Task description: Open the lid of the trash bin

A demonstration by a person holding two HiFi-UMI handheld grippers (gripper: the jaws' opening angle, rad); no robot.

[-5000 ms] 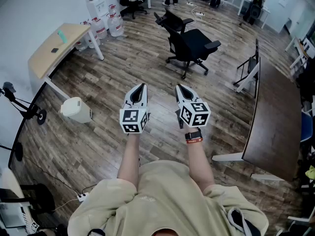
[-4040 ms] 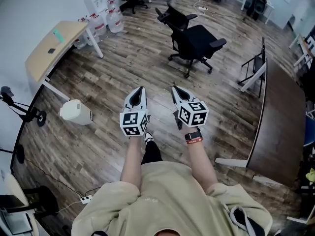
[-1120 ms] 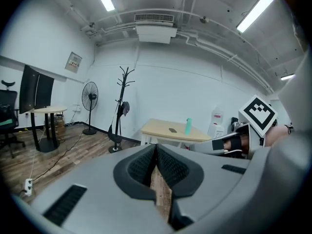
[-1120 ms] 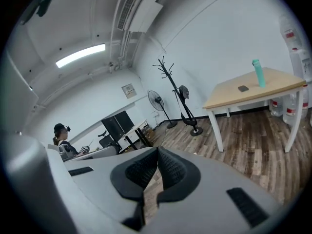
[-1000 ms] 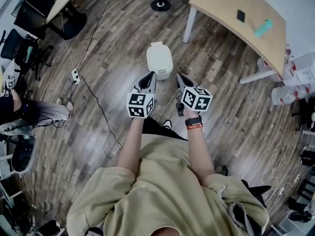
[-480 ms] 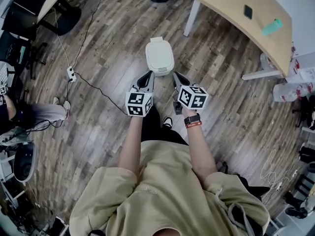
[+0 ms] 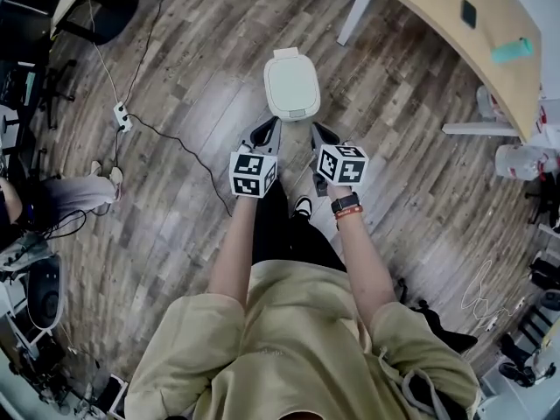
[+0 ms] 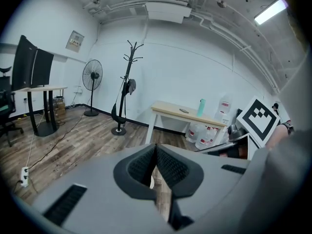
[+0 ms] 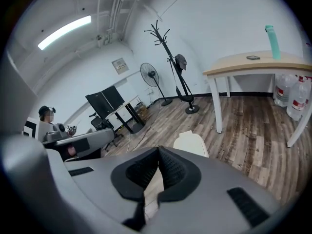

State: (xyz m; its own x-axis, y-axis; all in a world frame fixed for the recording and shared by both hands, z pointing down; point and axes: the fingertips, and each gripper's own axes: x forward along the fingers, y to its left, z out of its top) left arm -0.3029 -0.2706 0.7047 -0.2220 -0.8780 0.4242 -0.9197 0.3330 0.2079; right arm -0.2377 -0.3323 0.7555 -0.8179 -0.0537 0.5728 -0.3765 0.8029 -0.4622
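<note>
A small white trash bin (image 7: 291,87) with its lid down stands on the wood floor, just beyond both grippers in the head view. My left gripper (image 7: 267,130) is at its near left corner and my right gripper (image 7: 318,133) at its near right, both apart from it. In the right gripper view the trash bin (image 9: 194,142) shows just past the right gripper (image 9: 158,151), whose jaws are pressed together with nothing between. The left gripper (image 8: 156,148) is shut too, and its body hides most of the bin.
A light wooden desk (image 7: 472,33) with a teal bottle (image 7: 512,51) and a dark phone stands at the upper right. Water jugs (image 7: 520,158) sit at the right edge. A power strip (image 7: 119,115) and cable lie on the floor to the left. A coat stand (image 8: 125,88) and fan (image 8: 92,76) stand by the far wall.
The person turned and walked up to the bin; over the last second it came from ahead of the grippers to right at their tips. Both grippers stayed shut.
</note>
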